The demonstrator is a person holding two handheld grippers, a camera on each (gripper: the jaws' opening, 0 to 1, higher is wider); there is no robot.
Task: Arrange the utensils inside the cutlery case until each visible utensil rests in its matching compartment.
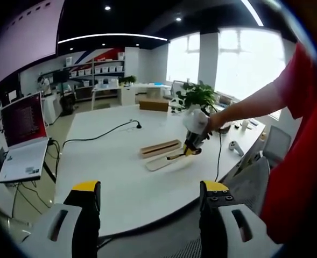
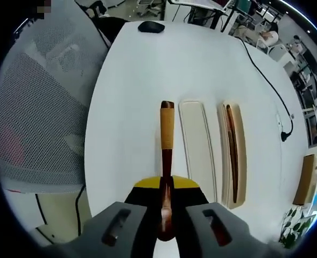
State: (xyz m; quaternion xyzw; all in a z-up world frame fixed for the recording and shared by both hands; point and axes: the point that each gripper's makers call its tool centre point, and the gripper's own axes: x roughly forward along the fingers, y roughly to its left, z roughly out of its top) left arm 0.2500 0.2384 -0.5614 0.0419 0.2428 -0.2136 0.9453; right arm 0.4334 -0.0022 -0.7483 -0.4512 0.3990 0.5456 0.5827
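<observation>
Right gripper view: right gripper [image 2: 166,200] clamps a brown wooden-handled utensil [image 2: 167,141], lengthwise, just beside the cream case lid [image 2: 198,150].

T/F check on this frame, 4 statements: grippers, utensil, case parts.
1. The right gripper is shut on a wooden-handled utensil. True.
2. The left gripper holds a utensil. False: its jaws stand open with nothing between them.
3. The cream lid lies beside the wooden case on the white table. True.
4. The wooden case is empty. False: a dark slender utensil lies in it.
</observation>
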